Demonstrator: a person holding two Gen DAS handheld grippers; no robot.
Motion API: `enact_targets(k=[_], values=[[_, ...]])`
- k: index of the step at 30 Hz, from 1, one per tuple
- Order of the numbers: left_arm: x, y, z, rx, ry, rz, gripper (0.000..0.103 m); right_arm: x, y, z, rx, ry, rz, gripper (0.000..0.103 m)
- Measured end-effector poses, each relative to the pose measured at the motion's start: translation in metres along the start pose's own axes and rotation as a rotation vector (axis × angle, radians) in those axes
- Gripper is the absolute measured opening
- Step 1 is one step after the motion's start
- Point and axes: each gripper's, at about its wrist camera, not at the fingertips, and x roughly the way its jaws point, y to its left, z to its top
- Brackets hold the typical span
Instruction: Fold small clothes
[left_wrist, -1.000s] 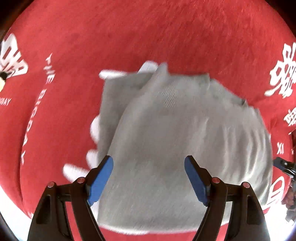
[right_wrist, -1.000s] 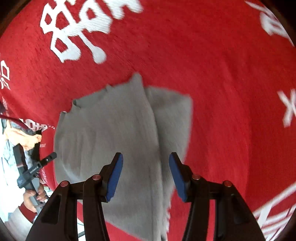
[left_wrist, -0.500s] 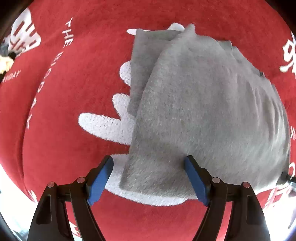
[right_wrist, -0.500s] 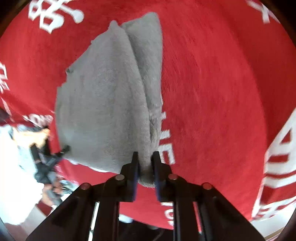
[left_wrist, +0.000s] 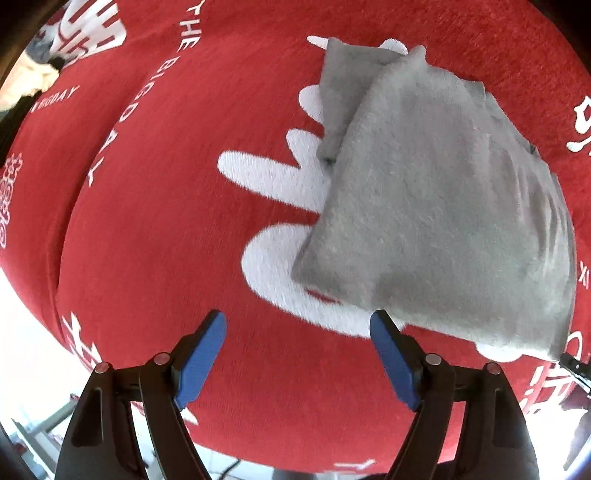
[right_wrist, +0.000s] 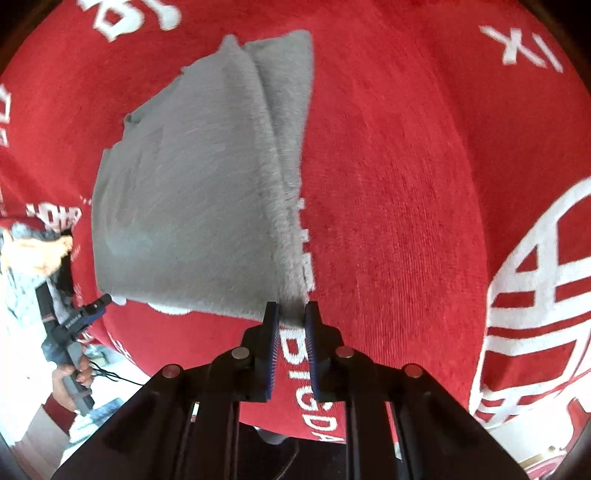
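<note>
1. Gray cloth (left_wrist: 436, 206) lies on the red blanket (left_wrist: 184, 229), over some big white shapes. It is already folded, with one layer on top of another.
2. On the left side, the left gripper (left_wrist: 297, 360) hangs over bare red blanket, pointing down. Its blue pads (left_wrist: 201, 354) stand wide apart with nothing between them. The cloth's near edge is just beside the right pad, not inside the gap. I think it waits there so it can take that edge next.
3. On the right side, the right gripper (right_wrist: 291, 325) has just been closing, and its pads are now squeezed narrow on the cloth's near corner. I think it pinches that corner to lift or pull the cloth for another fold.
4. A person's hand (right_wrist: 68, 380) holding the other tool shows at the far left of the right view.
5. No box or basket is in sight, so nothing is held inside anything.
</note>
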Motion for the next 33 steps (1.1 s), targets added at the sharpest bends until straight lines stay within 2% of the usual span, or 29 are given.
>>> enact_targets(k=[2,4,6,10,13,17,21,26,29,33], values=[[-0.005,-0.002,-0.007,-0.021,0.006,-0.019,0.081,-0.008,0.007,-0.004,-0.031,-0.018,-0.009,0.022],[-0.011,-0.011,-0.01,-0.026,0.004,-0.031,0.081,-0.015,0.016,-0.008,-0.061,-0.036,-0.008,0.034],[-0.015,-0.019,-0.014,-0.023,-0.002,-0.043,0.081,-0.02,0.029,-0.011,-0.103,-0.053,-0.016,0.039],[-0.021,-0.024,-0.025,-0.022,-0.012,-0.093,0.081,-0.017,0.058,-0.014,-0.174,-0.056,-0.005,0.039],[-0.019,-0.017,-0.021,-0.029,-0.008,-0.131,0.081,-0.01,0.076,-0.019,-0.199,-0.046,0.016,0.039],[-0.016,-0.007,-0.017,-0.006,0.004,-0.19,0.081,0.002,0.095,-0.03,-0.197,-0.039,0.032,0.04],[-0.011,-0.005,-0.001,0.044,0.01,-0.204,0.081,0.02,0.121,-0.047,-0.171,-0.026,0.07,0.04],[-0.013,0.02,0.009,0.062,0.003,-0.288,0.081,0.052,0.157,-0.066,-0.148,-0.001,0.102,0.04],[-0.015,0.027,0.018,0.119,-0.026,-0.304,0.081,0.07,0.177,-0.068,-0.124,0.003,0.165,0.04],[-0.017,0.028,0.037,0.172,-0.074,-0.39,0.081,0.101,0.191,-0.056,-0.03,0.0,0.296,0.054]])
